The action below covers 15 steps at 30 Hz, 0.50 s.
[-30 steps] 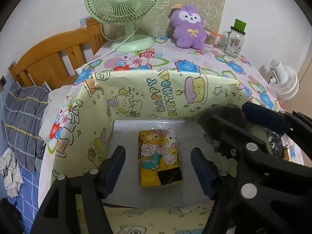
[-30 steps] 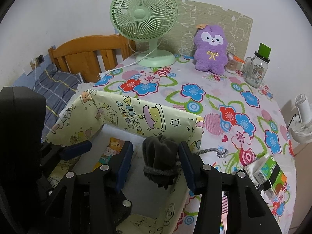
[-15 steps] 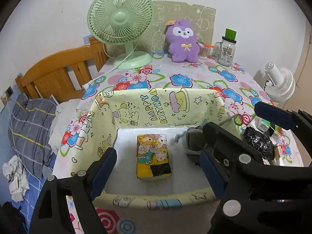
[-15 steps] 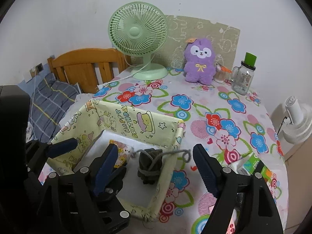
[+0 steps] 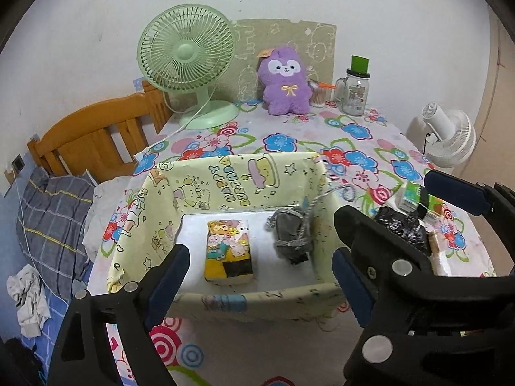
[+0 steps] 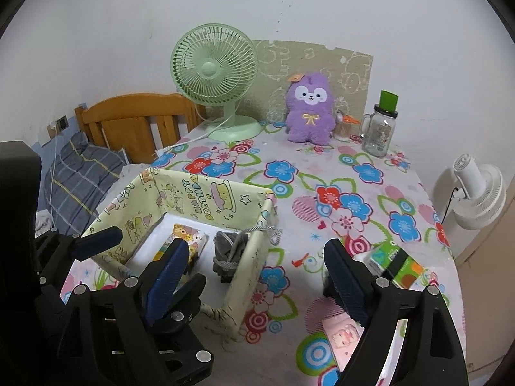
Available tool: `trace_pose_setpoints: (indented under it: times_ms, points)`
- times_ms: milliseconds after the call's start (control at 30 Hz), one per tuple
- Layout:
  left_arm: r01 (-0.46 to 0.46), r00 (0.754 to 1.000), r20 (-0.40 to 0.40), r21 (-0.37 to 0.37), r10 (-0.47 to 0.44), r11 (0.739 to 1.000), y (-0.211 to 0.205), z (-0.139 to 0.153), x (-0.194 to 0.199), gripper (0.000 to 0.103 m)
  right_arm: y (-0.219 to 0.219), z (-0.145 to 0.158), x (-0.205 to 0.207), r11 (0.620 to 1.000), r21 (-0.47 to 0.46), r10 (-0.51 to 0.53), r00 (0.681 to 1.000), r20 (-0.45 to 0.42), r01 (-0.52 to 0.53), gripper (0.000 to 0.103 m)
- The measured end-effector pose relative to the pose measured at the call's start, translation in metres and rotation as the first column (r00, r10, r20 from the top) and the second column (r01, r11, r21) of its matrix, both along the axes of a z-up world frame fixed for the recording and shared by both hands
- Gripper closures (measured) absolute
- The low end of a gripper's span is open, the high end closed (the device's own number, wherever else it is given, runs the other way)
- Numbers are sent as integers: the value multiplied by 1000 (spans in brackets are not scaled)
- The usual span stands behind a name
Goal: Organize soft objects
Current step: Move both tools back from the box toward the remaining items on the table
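The left claw (image 5: 259,281) is wide open and holds nothing, near the front of the yellow box (image 5: 193,189). Inside the box lie a tissue pack (image 5: 229,252) and, to its right, a gray pouch (image 5: 291,236) with a string. The right claw (image 6: 257,273) is wide open too, empty, above the flowery table (image 6: 322,173).

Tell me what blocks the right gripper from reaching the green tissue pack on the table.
Nothing visible does. The right gripper is open and empty above the tablecloth, and the green tissue pack lies beside its right finger with only bare cloth between. The yellow box stands on the other side, out of the way.
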State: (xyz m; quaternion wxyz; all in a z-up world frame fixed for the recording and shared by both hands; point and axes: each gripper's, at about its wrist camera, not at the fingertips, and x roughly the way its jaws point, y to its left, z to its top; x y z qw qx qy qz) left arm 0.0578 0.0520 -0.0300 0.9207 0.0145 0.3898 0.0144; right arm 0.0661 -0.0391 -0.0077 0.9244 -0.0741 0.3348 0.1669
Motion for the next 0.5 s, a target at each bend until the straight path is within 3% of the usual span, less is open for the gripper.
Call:
trace_pose_setpoints:
  times_ms: [500]
  points:
    - [41, 998, 39, 6, -41, 999, -36, 7, -18, 9, -38, 9, -26, 999, 12, -53, 998, 39, 53, 12]
